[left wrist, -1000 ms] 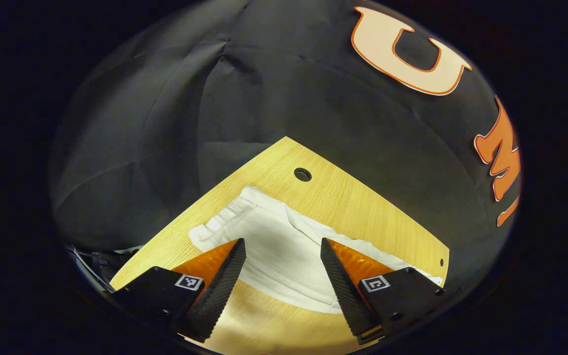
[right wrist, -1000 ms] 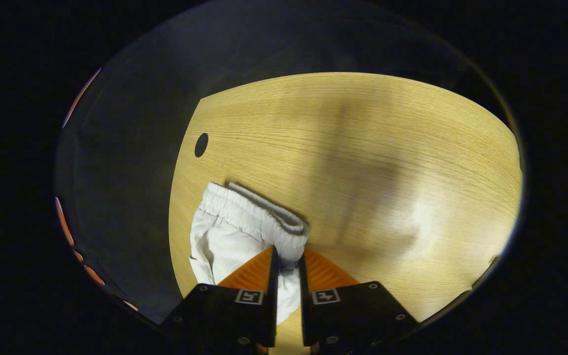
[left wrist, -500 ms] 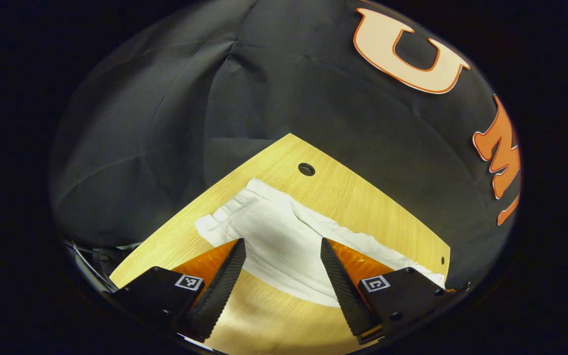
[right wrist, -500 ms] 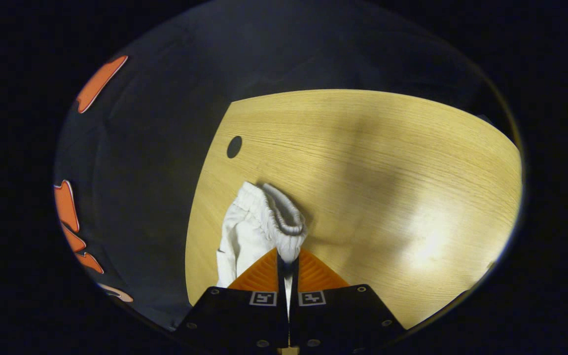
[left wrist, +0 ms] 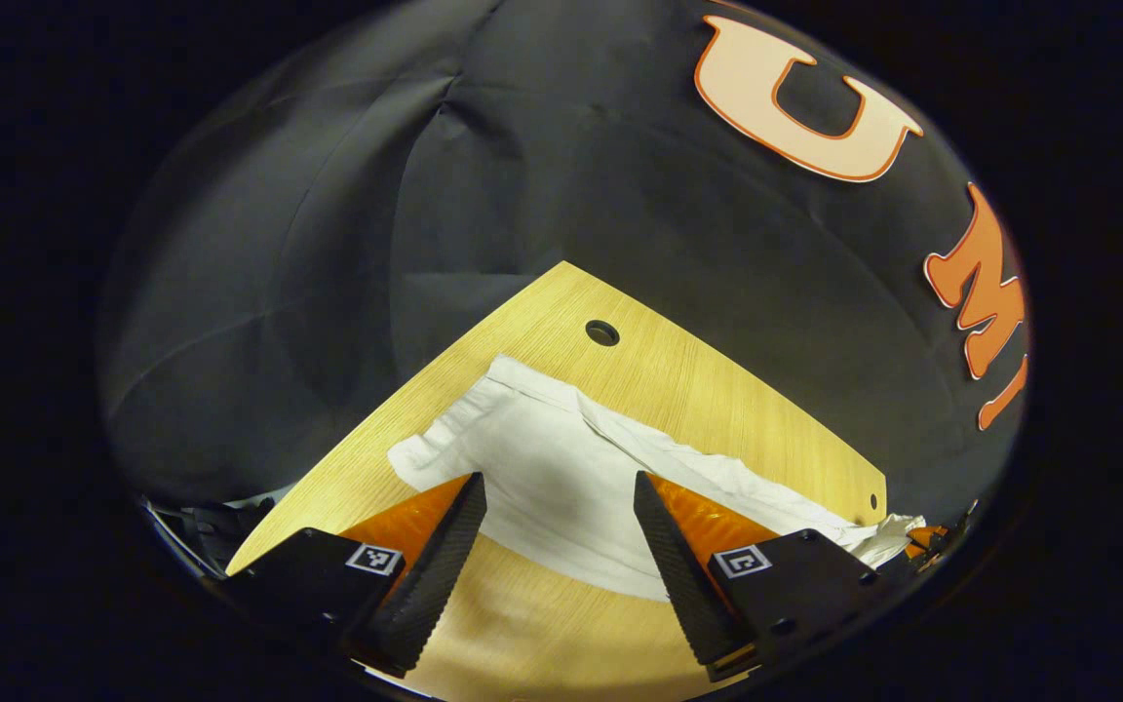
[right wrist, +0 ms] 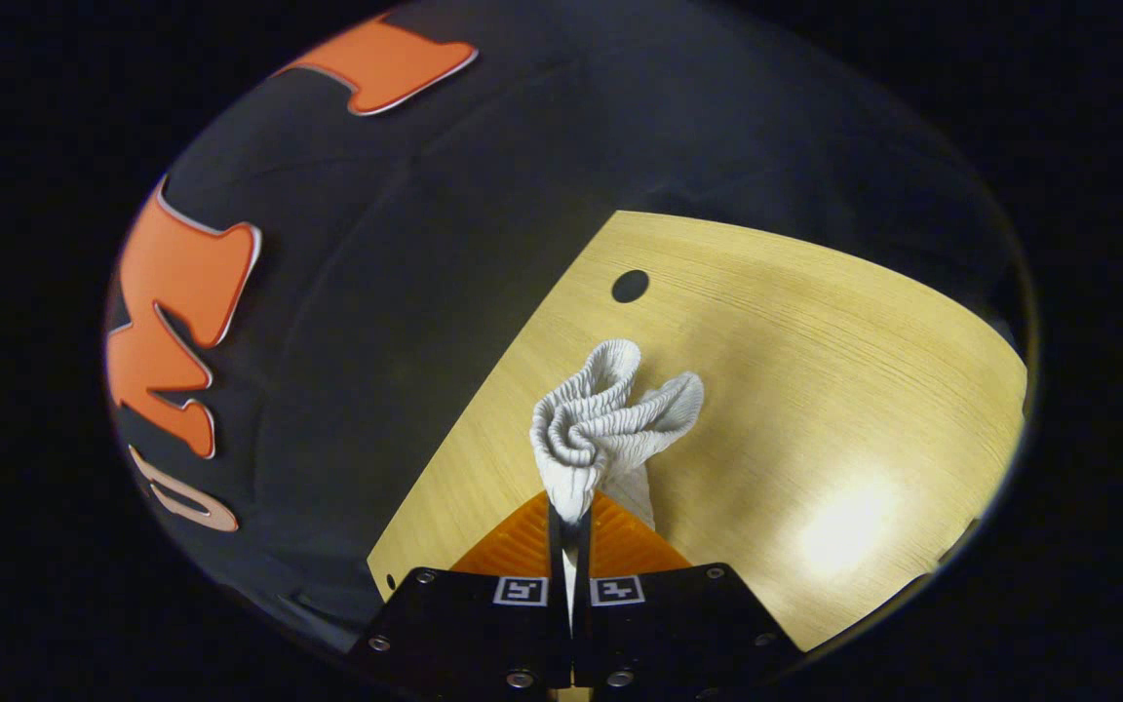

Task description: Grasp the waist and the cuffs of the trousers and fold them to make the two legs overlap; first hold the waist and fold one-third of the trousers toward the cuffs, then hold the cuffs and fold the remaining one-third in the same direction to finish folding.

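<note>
White trousers (left wrist: 561,468) lie stretched across the wooden table (left wrist: 678,390) in the left gripper view, cuff end toward the far corner. My left gripper (left wrist: 560,487) hovers open just above the cloth, one finger on each side of the leg, nothing pinched. In the right gripper view my right gripper (right wrist: 569,512) is shut on the elastic waistband (right wrist: 605,409), which bunches up in ruffled folds above the fingertips, lifted off the table (right wrist: 815,390). The other gripper and the raised waist end (left wrist: 898,534) show at the far right edge of the left gripper view.
A round cable hole (left wrist: 601,332) sits near the table's far corner, also seen as the hole (right wrist: 630,286) in the right gripper view. The booth's black cloth wall closes in behind the table edges. Cables (left wrist: 211,517) hang off the left table edge.
My right gripper has lifted and swung with the waistband, which now bunches up off the table. The left gripper has stayed nearly still and open over the cloth.
</note>
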